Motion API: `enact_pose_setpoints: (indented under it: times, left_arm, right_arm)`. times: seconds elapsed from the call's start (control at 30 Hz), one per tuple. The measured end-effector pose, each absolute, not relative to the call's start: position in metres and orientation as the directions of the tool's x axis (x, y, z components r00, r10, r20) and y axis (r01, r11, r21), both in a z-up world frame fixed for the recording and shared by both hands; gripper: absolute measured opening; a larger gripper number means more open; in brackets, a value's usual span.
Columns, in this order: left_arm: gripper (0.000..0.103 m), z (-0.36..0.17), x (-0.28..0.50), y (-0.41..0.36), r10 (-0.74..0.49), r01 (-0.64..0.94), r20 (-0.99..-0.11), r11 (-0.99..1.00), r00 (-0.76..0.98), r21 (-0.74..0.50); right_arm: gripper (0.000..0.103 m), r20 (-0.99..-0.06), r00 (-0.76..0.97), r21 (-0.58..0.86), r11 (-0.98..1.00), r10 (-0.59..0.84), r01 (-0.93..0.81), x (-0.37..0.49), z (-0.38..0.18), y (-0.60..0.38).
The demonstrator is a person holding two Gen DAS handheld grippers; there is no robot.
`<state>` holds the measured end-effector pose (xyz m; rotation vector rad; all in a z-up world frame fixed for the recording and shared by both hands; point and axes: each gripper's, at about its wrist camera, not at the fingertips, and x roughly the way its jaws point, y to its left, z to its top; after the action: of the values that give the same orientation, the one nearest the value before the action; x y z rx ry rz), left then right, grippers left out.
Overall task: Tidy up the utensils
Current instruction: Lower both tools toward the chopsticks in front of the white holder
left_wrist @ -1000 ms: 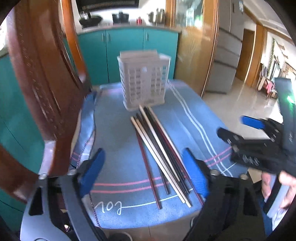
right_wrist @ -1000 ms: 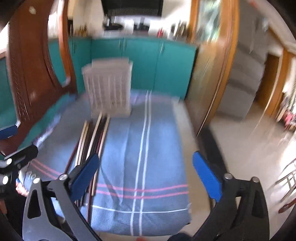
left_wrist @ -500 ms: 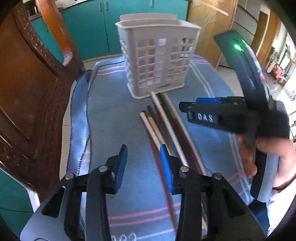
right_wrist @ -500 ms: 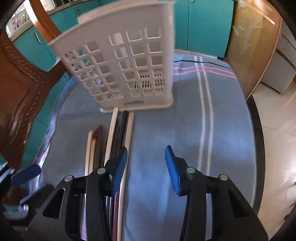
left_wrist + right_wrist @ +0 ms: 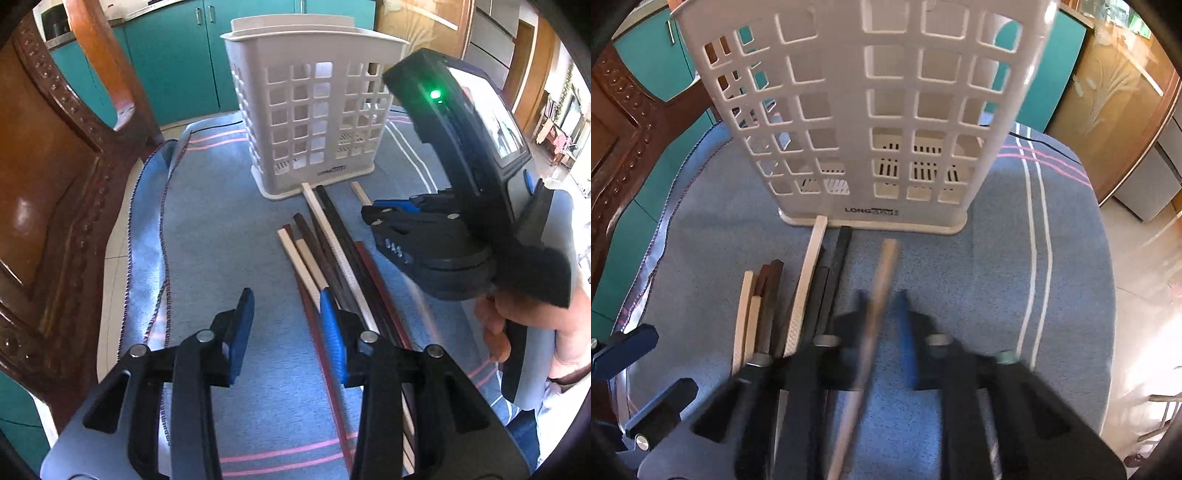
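Observation:
A white lattice utensil basket point(image 5: 314, 122) stands upright on a blue cloth point(image 5: 221, 236); it fills the right wrist view point(image 5: 864, 110). Several chopsticks point(image 5: 332, 251), light, dark and reddish, lie side by side in front of it. My right gripper point(image 5: 886, 332) is shut on one light wooden chopstick point(image 5: 879, 291), which is blurred and points toward the basket base. It also shows in the left wrist view point(image 5: 391, 214), over the right side of the pile. My left gripper point(image 5: 288, 332) is open and empty, low over the near ends of the pile.
A carved wooden chair back point(image 5: 55, 184) rises at the left of the cloth. Teal cabinets point(image 5: 177, 44) stand behind the basket. The cloth's right edge drops to a tiled floor point(image 5: 1137, 266).
My right gripper has closed on a light chopstick and moved closer to the basket. My left gripper has stayed open and edged a little forward.

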<state>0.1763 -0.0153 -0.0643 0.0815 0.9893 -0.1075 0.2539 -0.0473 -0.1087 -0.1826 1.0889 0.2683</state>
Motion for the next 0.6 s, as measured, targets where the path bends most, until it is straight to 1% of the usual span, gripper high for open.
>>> enact_pose_setpoints:
  times: [0.13, 0.3, 0.37, 0.43, 0.47, 0.5, 0.53, 0.6]
  left_arm:
    - [0.039, -0.067, 0.177, -0.018, -0.060, 0.135, -0.837, 0.991, 0.544, 0.017]
    - [0.039, -0.075, 0.183, -0.018, -0.070, 0.127, -0.851, 0.992, 0.520, -0.004]
    - [0.039, -0.081, 0.190, -0.017, -0.094, 0.126, -0.863, 0.991, 0.497, -0.036]
    - [0.039, -0.091, 0.199, -0.014, -0.125, 0.115, -0.876, 0.990, 0.467, -0.080]
    - [0.039, -0.096, 0.202, -0.013, -0.138, 0.109, -0.882, 0.989, 0.451, -0.099]
    - [0.036, -0.100, 0.208, -0.011, -0.149, 0.104, -0.884, 0.988, 0.444, -0.114]
    - [0.034, -0.101, 0.209, -0.010, -0.160, 0.101, -0.881, 0.987, 0.446, -0.128]
    - [0.023, -0.104, 0.215, -0.009, -0.175, 0.103, -0.881, 0.984, 0.440, -0.144]
  right_arm:
    - [0.007, -0.888, 0.444, 0.005, 0.969, 0.117, -0.246, 0.251, -0.108, -0.061]
    - [0.007, -0.885, 0.433, 0.095, 0.977, 0.171, -0.192, 0.245, -0.100, -0.079]
    - [0.007, -0.891, 0.414, 0.121, 0.976, 0.188, -0.182, 0.245, -0.101, -0.079]
    - [0.009, -0.898, 0.396, 0.137, 0.976, 0.193, -0.167, 0.243, -0.103, -0.087]
    - [0.012, -0.898, 0.395, 0.141, 0.977, 0.195, -0.162, 0.236, -0.096, -0.101]
    - [0.016, -0.898, 0.398, 0.135, 0.978, 0.189, -0.159, 0.235, -0.097, -0.100]
    - [0.017, -0.897, 0.403, 0.129, 0.979, 0.183, -0.157, 0.233, -0.098, -0.101]
    - [0.023, -0.895, 0.414, 0.113, 0.981, 0.168, -0.155, 0.230, -0.097, -0.103]
